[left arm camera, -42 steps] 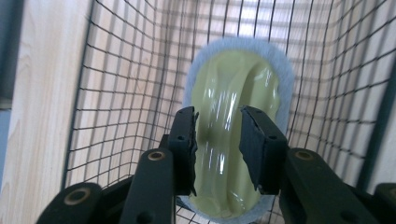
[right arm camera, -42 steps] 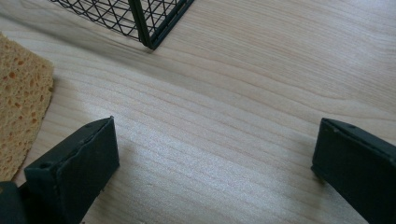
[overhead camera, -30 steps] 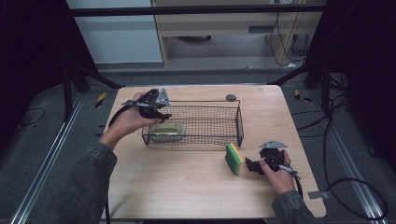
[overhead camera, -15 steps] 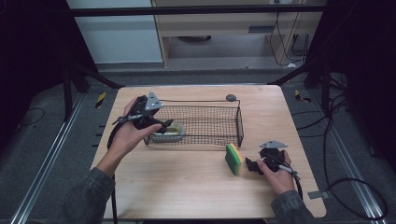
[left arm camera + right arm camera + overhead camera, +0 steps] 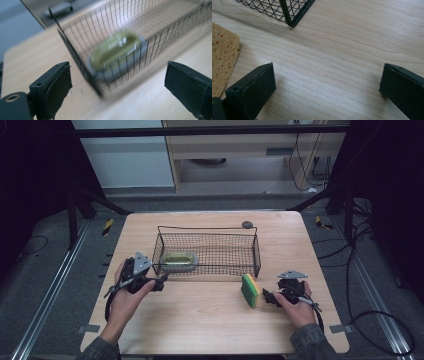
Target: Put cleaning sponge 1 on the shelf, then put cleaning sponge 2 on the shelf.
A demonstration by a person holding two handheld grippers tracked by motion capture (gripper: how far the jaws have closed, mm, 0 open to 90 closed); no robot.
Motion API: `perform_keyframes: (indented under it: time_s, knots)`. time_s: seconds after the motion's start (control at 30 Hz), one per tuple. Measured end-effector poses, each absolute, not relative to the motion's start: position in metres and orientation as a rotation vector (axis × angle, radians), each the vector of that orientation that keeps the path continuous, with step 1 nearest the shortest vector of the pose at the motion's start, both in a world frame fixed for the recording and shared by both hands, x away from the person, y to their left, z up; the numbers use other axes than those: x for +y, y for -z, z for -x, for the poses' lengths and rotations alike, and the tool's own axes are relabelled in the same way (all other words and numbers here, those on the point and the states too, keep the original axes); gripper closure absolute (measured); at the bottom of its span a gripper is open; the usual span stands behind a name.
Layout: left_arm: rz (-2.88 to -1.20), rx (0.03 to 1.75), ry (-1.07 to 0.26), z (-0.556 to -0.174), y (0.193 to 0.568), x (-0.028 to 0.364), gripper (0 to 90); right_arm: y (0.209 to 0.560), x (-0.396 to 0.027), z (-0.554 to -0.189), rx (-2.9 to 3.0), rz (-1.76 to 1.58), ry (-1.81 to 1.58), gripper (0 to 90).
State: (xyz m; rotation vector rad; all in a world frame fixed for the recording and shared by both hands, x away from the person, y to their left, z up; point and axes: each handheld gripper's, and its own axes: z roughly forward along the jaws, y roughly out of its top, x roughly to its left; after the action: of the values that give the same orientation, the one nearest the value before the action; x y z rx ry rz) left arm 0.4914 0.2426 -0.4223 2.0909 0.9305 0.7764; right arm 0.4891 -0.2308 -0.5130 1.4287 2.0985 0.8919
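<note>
A black wire basket [image 5: 240, 251] stands mid-table with an olive oval dish [image 5: 178, 259] in its left end. My left gripper [image 5: 161, 281] is low over the table just outside the basket's front left corner. Its jaws have just been opening and now stand open with nothing gripped. In the left gripper view the gripper [image 5: 118, 75] faces the basket corner [image 5: 75, 57], with the blurred dish [image 5: 115, 53] behind the mesh. A yellow and green sponge [image 5: 249, 290] stands on edge at the front right. My right gripper [image 5: 265, 296] rests open just right of it, over bare wood [image 5: 327, 72], with the sponge [image 5: 223, 60] to the left.
A small dark round object [image 5: 247, 224] lies on the table behind the basket. A corner of the basket [image 5: 289, 12] is ahead of the right gripper. The wooden table [image 5: 200, 325] has bare room along its front. Cables trail from both grippers.
My left hand has come down from above the basket's left end to the table outside its front left corner. The dish stays in the basket. The right hand has not moved.
</note>
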Motion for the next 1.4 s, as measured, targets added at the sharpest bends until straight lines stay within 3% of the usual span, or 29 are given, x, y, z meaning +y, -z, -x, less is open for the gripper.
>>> perform_keyframes:
  time_s: [0.3, 0.53, 0.87, 1.4]
  knots:
    - [-2.108, 1.154, -0.697, -0.482, 0.468, 0.266, 5.7, 0.504, -0.231, -0.480, 2.135, -1.438, -0.851, 6.1]
    - [-2.162, 1.181, -0.625, -0.486, 0.486, 0.265, 5.0, 0.492, -0.229, -0.459, 2.215, -1.440, -0.724, 15.6]
    - [-2.185, 1.193, -0.523, -0.489, 0.500, 0.257, 4.4, 0.467, -0.199, -0.427, 2.387, -1.441, -0.668, 21.1]
    - [-2.110, 1.170, -0.511, -0.490, 0.509, 0.262, 0.0, 0.401, -0.150, -0.446, 2.478, -1.344, -0.569, 20.6]
